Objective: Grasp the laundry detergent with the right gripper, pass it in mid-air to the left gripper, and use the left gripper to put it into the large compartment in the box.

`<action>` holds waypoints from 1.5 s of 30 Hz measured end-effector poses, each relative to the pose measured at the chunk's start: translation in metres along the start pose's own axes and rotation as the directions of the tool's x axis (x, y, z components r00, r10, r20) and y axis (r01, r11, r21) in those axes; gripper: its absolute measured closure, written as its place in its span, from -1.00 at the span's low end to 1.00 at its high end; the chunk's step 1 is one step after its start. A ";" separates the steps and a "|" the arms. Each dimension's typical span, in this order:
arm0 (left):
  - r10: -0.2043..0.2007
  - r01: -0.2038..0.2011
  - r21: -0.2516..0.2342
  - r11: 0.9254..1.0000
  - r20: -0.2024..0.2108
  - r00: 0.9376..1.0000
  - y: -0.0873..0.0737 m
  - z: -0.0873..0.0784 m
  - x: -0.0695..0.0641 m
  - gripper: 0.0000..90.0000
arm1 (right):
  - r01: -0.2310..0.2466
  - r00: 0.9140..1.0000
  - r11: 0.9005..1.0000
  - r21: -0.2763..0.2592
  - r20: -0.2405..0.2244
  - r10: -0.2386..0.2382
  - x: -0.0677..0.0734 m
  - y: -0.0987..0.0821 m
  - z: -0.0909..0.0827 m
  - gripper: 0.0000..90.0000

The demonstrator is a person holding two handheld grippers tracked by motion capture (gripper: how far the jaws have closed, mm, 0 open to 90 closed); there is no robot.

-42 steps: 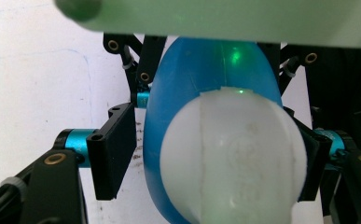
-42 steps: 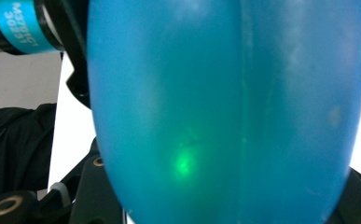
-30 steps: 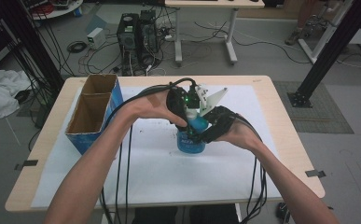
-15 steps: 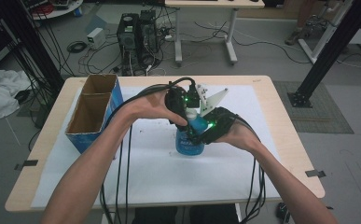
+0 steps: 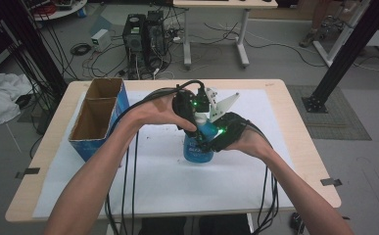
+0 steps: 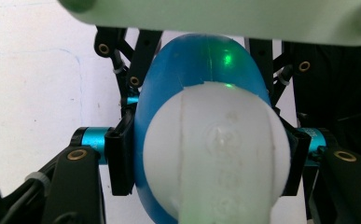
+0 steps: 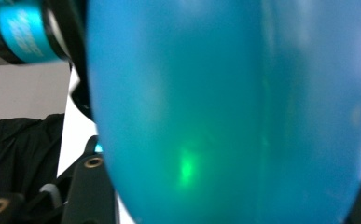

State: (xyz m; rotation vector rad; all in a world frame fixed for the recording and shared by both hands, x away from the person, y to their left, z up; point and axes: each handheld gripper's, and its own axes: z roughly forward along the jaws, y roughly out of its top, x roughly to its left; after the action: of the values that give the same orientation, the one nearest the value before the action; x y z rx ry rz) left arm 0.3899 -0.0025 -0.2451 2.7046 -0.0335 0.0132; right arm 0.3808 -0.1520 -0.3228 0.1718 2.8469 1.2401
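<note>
A blue plastic bottle (image 5: 198, 151) with a white cap (image 6: 215, 154) stands upright on the white sheet in the middle of the table. My left gripper (image 5: 198, 122) reaches down from above, and its pads (image 6: 121, 151) press on both sides of the bottle's top. My right gripper (image 5: 209, 141) comes in from the right at the height of the bottle's body (image 7: 234, 116). Its jaws have just been opening with the bottle between them. The bottle hides the right gripper's pads, so contact is unclear.
An open cardboard box with blue sides (image 5: 96, 120) stands at the table's left. White paper (image 5: 177, 188) covers the tabletop. Black cables (image 5: 128, 161) hang from both grippers over the near edge. Beyond the table are computer towers and a second desk.
</note>
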 end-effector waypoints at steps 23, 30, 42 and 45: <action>0.005 -0.005 0.018 1.000 0.009 1.000 -0.001 -0.002 -0.002 -0.16 | -0.013 1.000 1.000 0.013 -0.005 0.013 0.002 -0.002 -0.002 -0.34; -0.005 0.005 0.026 1.000 0.003 1.000 -0.003 -0.004 -0.002 -0.16 | -0.018 1.000 0.999 0.034 0.011 0.017 0.002 -0.005 -0.007 -0.43; -0.086 0.088 0.050 0.995 -0.036 0.996 -0.008 -0.029 -0.002 -0.16 | -0.056 0.996 0.994 0.091 0.078 0.049 -0.001 -0.016 -0.031 -0.49; -0.117 0.120 0.064 0.991 -0.056 0.992 -0.012 -0.042 -0.001 -0.16 | -0.087 0.991 0.988 0.130 0.114 0.073 -0.004 -0.022 -0.039 -0.50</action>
State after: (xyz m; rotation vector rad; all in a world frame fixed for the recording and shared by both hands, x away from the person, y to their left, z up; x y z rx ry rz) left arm 0.3886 0.0257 -0.2120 2.7674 0.1459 0.0501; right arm 0.3801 -0.1956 -0.3121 0.3498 2.8544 1.0155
